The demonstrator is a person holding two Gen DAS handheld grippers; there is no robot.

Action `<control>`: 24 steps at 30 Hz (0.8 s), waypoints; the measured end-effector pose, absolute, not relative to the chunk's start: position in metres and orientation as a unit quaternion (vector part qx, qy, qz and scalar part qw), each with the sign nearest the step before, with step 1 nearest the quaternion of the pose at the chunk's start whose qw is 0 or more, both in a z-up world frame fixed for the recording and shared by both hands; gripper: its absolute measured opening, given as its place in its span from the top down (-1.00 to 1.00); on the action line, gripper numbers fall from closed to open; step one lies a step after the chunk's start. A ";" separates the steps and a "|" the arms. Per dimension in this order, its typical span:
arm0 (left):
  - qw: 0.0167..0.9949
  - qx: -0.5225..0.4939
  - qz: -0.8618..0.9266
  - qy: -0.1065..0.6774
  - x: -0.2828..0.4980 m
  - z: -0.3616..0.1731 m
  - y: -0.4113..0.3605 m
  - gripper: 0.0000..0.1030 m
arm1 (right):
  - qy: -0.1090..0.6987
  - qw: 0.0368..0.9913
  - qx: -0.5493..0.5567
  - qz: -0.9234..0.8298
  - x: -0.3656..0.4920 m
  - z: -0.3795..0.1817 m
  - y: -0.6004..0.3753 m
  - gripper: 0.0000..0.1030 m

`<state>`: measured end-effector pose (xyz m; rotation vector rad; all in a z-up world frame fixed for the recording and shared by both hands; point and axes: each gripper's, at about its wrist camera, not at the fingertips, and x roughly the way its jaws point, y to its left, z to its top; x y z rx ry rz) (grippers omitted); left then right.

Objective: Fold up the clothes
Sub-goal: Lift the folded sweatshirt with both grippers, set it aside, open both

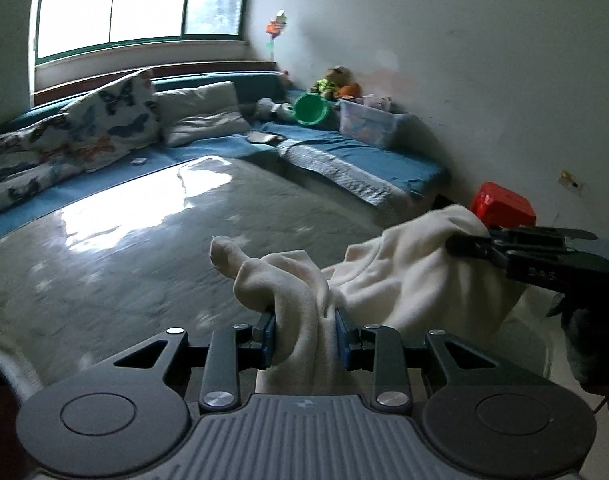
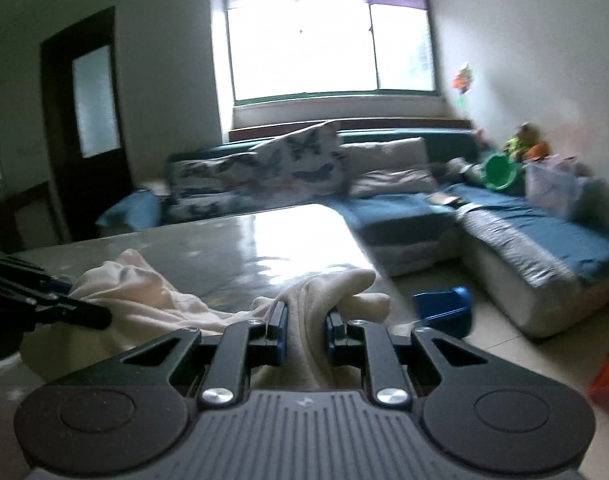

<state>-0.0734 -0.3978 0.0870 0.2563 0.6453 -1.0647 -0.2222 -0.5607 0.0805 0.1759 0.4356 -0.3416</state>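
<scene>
Clearly the cream fleece garment (image 1: 404, 272) is soft and light, bunched tight in both left tongs (image 1: 304, 340) and right tongs (image 2: 304, 328), sagging toward six o'clock over the bench (image 1: 124, 248), better held at its edges.

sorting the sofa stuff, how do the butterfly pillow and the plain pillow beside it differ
The butterfly pillow is white with a coloured butterfly print; the plain pillow is unpatterned beige-grey. The butterfly pillow stands taller and upright, while the plain pillow slumps lower with creases. Both lean against the back of the blue sofa, side by side.
</scene>
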 end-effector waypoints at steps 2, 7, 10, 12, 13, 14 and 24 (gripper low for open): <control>0.805 0.126 -0.498 0.298 -0.076 0.080 -0.415 0.37 | 0.214 0.955 0.086 -0.187 -0.222 0.079 -0.571 0.68; 0.793 0.133 -0.495 0.330 -0.077 0.055 -0.445 0.37 | 0.240 0.941 0.091 -0.220 -0.219 0.057 -0.589 0.68; 0.792 0.150 -0.488 0.333 -0.079 0.043 -0.451 0.30 | 0.263 0.932 0.094 -0.231 -0.217 0.040 -0.592 0.66; 0.793 0.149 -0.485 0.337 -0.077 0.041 -0.448 0.22 | 0.271 0.928 0.102 -0.235 -0.218 0.032 -0.593 0.62; 0.793 0.148 -0.484 0.338 -0.075 0.041 -0.445 0.18 | 0.272 0.927 0.101 -0.237 -0.217 0.030 -0.592 0.55; 0.793 0.148 -0.484 0.339 -0.074 0.041 -0.443 0.10 | 0.273 0.926 0.099 -0.239 -0.217 0.029 -0.591 0.52; 0.809 0.157 -0.463 0.326 -0.073 0.050 -0.412 -0.45 | 0.251 0.933 0.071 -0.248 -0.221 0.036 -0.567 -0.28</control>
